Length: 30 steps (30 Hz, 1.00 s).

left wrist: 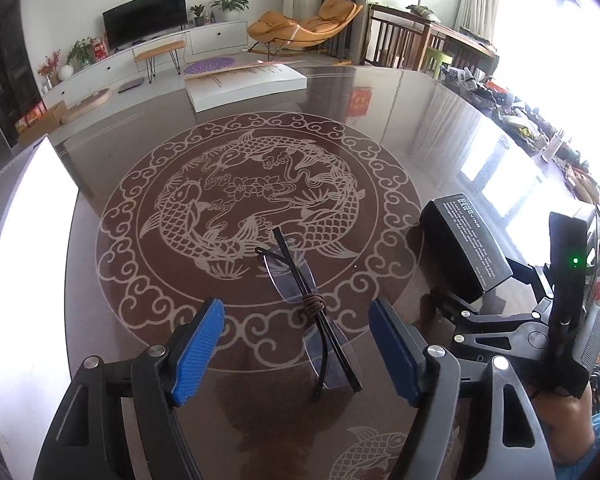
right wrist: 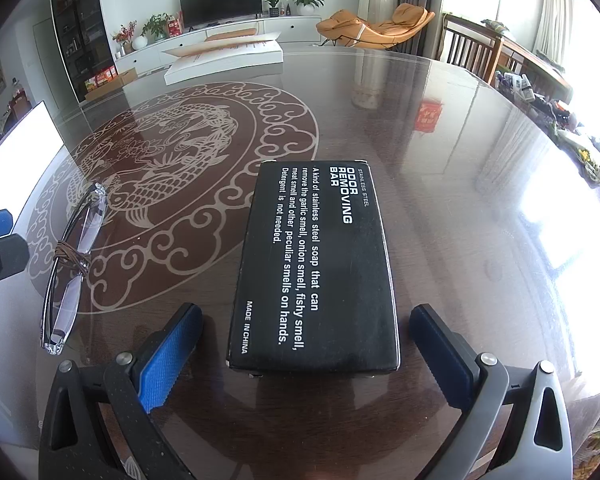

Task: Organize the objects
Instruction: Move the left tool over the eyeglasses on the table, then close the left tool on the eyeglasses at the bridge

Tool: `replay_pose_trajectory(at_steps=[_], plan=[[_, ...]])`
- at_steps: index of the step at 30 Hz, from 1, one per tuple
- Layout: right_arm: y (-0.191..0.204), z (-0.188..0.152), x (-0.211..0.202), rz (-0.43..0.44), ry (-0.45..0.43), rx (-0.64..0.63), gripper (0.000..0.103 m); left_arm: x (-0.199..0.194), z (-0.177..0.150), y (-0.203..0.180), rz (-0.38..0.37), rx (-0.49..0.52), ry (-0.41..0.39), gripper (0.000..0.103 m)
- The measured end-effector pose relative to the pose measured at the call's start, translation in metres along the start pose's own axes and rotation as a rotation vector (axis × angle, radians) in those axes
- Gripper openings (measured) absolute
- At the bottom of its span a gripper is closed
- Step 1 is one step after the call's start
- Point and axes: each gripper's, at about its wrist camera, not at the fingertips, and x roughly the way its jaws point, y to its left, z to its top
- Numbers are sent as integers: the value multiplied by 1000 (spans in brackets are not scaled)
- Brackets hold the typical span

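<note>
Left gripper [left wrist: 296,344], near edge of its own view: blue pads apart, nothing pressed between them. Folded eyeglasses [left wrist: 314,312] lie flat on the glass table top [left wrist: 380,140] in the gap between the pads, touching neither. A brown cord [left wrist: 314,303] is wound round the folded temples at the middle of the frame. One end of the glasses points to 12 o'clock, the other back toward the camera.

At 3 o'clock from the glasses, the right gripper [right wrist: 306,356] with a green light on its body; a person's forearm behind it, partly cut off by the edge.

Right gripper, own view: pads wide apart, one on each side of the near end of a black box [right wrist: 314,268], clear gap on both sides, no contact. Box lies flat on the table, long axis running toward 12 o'clock, white lettering "ODOR REMOVING BAR" on its upper face. Glasses at 9 o'clock from the box, well apart from it.

Further out, at 11 o'clock from the box: round koi-and-cloud pattern [right wrist: 188,152] under the glass. The glasses lie on its near rim.

Far edge of table, 12 o'clock: a flat white box [right wrist: 224,60] with its lid partly raised.

Beyond the table: television [right wrist: 220,0], potted plants, orange rocking lounger [right wrist: 376,26].
</note>
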Motion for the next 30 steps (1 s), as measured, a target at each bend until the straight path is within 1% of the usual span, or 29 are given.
replay_pose_trajectory(at_steps=[6, 11, 13, 16, 19, 20, 24, 28, 29, 30], plan=[[0, 0, 0, 0, 0, 0, 103, -17, -23, 22, -2, -63, -22, 75], [0, 0, 0, 0, 0, 0, 103, -23, -28, 50, -9, -159, -48, 75], [0, 0, 0, 0, 0, 0, 103, -21, -28, 56, -8, -175, -52, 75], [0, 0, 0, 0, 0, 0, 103, -12, -24, 54, -31, -170, -40, 75], [0, 0, 0, 0, 0, 0, 103, -1, -17, 38, -66, -148, -35, 75], [0, 0, 0, 0, 0, 0, 103, 3, -14, 31, -60, -138, -38, 75], [0, 0, 0, 1, 0, 0, 103, 30, -6, 8, 25, -136, -27, 75], [0, 0, 0, 1, 0, 0, 103, 63, -4, -3, 112, -125, 24, 75], [0, 0, 0, 1, 0, 0, 103, 70, -5, -4, 130, -122, 38, 76], [0, 0, 0, 1, 0, 0, 103, 72, -5, -6, 162, -106, 26, 81]])
